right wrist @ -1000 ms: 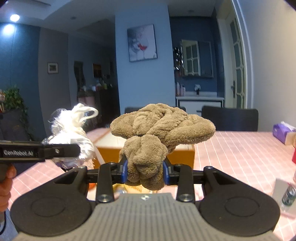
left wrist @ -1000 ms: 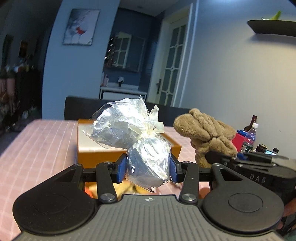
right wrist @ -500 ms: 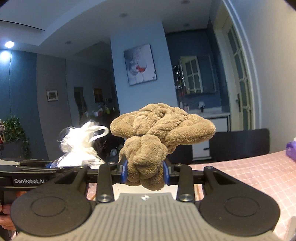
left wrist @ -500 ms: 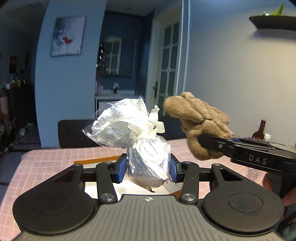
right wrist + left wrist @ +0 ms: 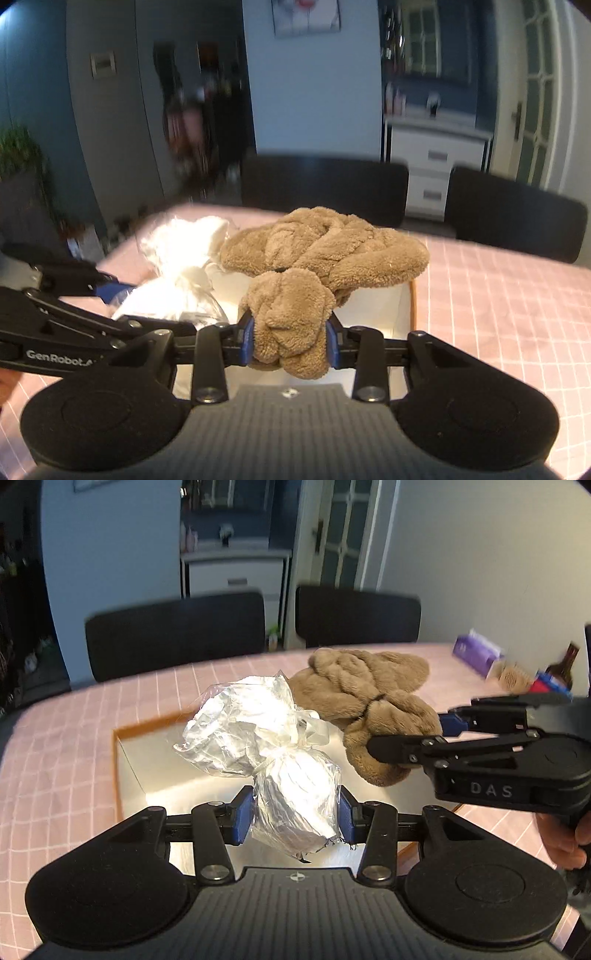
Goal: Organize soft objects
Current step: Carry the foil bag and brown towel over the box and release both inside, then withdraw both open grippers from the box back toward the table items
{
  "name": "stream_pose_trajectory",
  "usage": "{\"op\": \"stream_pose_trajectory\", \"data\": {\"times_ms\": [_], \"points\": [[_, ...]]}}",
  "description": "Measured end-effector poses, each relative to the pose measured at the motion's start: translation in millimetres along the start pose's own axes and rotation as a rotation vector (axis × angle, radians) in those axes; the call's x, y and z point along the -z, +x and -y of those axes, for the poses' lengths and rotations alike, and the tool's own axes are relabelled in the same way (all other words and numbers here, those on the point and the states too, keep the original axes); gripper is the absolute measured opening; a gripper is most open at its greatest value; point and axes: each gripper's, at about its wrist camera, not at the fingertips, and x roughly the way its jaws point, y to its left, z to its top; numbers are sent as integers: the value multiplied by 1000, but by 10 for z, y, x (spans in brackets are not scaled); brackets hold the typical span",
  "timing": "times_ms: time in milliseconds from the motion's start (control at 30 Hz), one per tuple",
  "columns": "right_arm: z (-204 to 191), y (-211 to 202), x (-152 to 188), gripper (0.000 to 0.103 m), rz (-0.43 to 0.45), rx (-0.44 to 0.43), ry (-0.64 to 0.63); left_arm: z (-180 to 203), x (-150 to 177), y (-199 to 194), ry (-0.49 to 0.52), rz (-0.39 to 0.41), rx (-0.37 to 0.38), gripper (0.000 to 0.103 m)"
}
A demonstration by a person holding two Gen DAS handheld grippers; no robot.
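My left gripper (image 5: 295, 812) is shut on a knotted clear plastic bag (image 5: 273, 746) and holds it above an open orange-rimmed box (image 5: 122, 760) with a white inside. My right gripper (image 5: 290, 339) is shut on a knotted brown plush towel (image 5: 325, 251), also held over the box (image 5: 412, 299). In the left wrist view the towel (image 5: 369, 705) and the right gripper (image 5: 406, 738) sit just right of the bag. In the right wrist view the bag (image 5: 181, 266) and the left gripper (image 5: 110, 291) are at the left.
The box stands on a table with a pink checked cloth (image 5: 55, 760). Two black chairs (image 5: 177, 631) stand at its far side. A purple tissue pack (image 5: 476, 655), a dark bottle (image 5: 563, 668) and small items are at the right of the table.
Both grippers have tilted downward over the box, each still holding its object. The open inside of the box has come into view beneath them.
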Motion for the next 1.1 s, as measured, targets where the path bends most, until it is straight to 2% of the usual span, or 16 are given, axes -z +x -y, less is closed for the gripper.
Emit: {"op": "stream_pose_trajectory", "data": {"times_ms": [233,467,800,900,1100], "points": [[-5,407,-68,37,-140,37,-97,-97,83,352,8,-112,0,52],[2,543,-19,41,-207,55,-150,-54,66,458,36,-178,-26,55],[-32,447,-13,49,-187,75,-179,-64,38,361,30,-163,-54,68],[-56,360,-44,59,-161,99,-181,-63,32,266,30,-138,-57,74],[-115,141,-117,63,-95,108,-171,-22,36,44,43,-92,-67,78]]}}
